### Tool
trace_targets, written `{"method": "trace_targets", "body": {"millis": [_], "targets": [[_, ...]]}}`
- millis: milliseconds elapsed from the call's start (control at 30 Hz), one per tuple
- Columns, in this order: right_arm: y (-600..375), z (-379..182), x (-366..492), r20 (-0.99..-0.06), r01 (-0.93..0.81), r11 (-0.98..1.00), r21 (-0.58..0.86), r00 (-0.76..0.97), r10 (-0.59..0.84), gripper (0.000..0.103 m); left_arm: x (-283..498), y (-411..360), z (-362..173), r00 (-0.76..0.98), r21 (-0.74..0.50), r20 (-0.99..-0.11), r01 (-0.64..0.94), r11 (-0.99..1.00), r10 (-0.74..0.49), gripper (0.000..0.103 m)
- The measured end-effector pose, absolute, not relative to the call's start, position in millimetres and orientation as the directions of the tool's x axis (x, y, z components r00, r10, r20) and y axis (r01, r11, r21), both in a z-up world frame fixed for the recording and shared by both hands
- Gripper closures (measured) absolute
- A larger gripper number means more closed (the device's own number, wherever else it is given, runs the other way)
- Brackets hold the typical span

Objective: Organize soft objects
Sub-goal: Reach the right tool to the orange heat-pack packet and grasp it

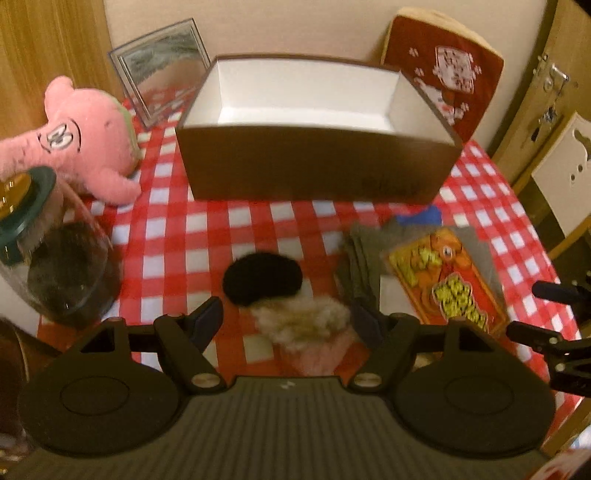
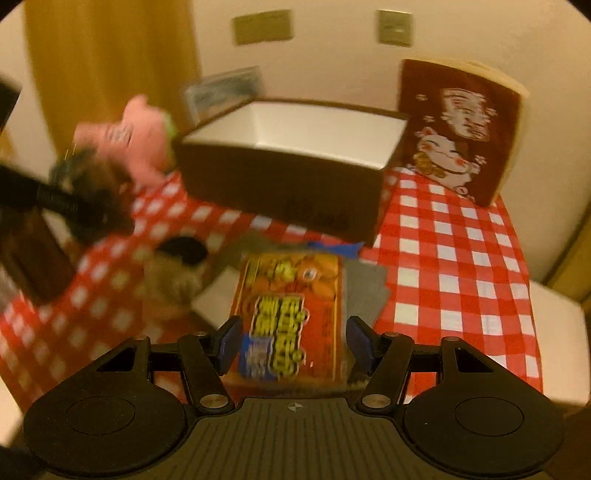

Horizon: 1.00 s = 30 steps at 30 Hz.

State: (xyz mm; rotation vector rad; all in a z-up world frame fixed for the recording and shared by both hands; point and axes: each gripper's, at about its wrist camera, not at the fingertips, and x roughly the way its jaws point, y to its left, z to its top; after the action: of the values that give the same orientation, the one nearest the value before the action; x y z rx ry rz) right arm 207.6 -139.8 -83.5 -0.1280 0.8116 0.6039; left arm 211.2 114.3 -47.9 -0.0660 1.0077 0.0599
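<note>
Your left hand-held gripper (image 1: 286, 317) wide over the fluffy beige-and-black plush (image 1: 295, 317) before the brown box (image 1: 317, 170), your right hand-held gripper (image 2: 291, 341) wide astride the orange packet (image 2: 291, 295), nothing gripped.

I look across a bench (image 1: 173, 236) spread with a red-and-white checked cloth, pushed up against a plain cream wall (image 2: 332, 62). Two brass-toned switch plates (image 2: 263, 26) sit high on that wall. Wood panelling (image 1: 40, 48) rises to my left, and a wooden door with metal latches (image 1: 550, 85) stands on my right. The light is warm and dim.
</note>
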Motion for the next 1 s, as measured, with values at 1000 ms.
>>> {"method": "trace_targets", "body": {"millis": [1000], "targets": [[-85, -172, 166, -0.652, -0.672, 0.618, -0.407, 0.688, 0.319, 0.064, 174, 103, -93, 0.442, -0.025, -0.897, -0.086, 0.996, 0.016, 0.029]]}}
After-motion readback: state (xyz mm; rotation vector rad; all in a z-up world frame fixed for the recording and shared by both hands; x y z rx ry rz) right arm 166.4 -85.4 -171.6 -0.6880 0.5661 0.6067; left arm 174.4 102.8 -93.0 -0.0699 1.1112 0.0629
